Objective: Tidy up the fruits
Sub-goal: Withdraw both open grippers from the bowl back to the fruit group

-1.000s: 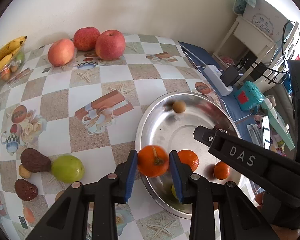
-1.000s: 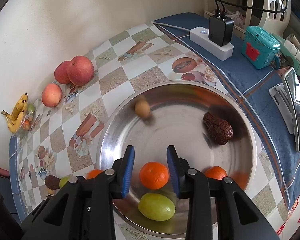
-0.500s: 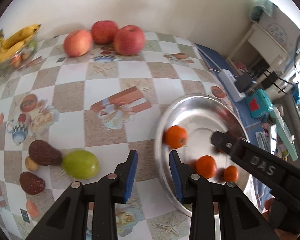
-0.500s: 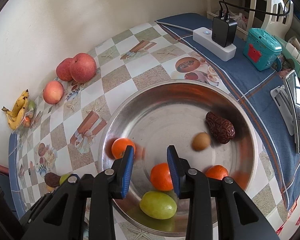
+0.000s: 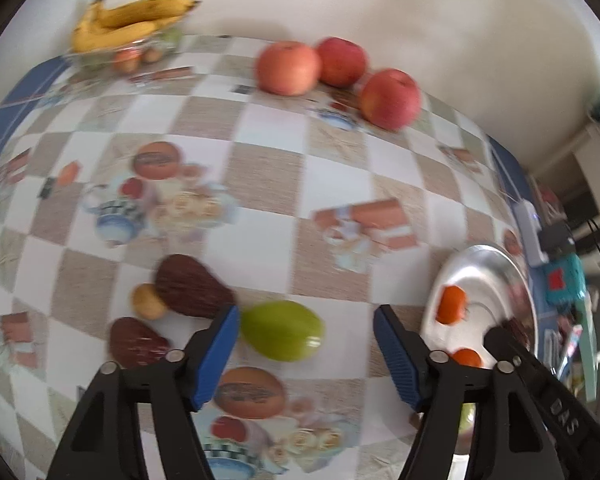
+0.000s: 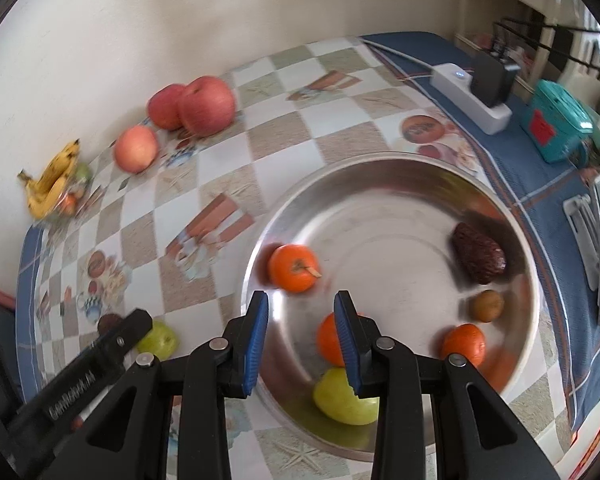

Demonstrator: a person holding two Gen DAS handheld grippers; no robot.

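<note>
In the left wrist view my left gripper point(image 5: 306, 318) is open wide just above the checked tablecloth. A green fruit point(image 5: 282, 336) lies between its fingers, close to the left one. A brown fruit point(image 5: 192, 288), a small tan one point(image 5: 148, 302) and a dark red one point(image 5: 136, 340) lie to the left. My right gripper point(image 6: 302, 304) hangs open and empty over the near-left rim of the steel bowl point(image 6: 380, 160). The bowl holds three oranges point(image 6: 294, 268), a green fruit point(image 6: 344, 396), a dark wrinkled fruit point(image 6: 478, 254) and a small brown one point(image 6: 487, 305).
Three apples point(image 5: 342, 62) sit by the far wall, and bananas point(image 5: 132, 20) top a small dish at the far left. A power strip point(image 6: 472, 96) with a plug and a teal box point(image 6: 556, 126) lie on the blue cloth right of the bowl.
My left gripper let its orange go into the bowl, swung left to the green fruit on the table and opened wider. The small brown fruit rolled to the bowl's right side.
</note>
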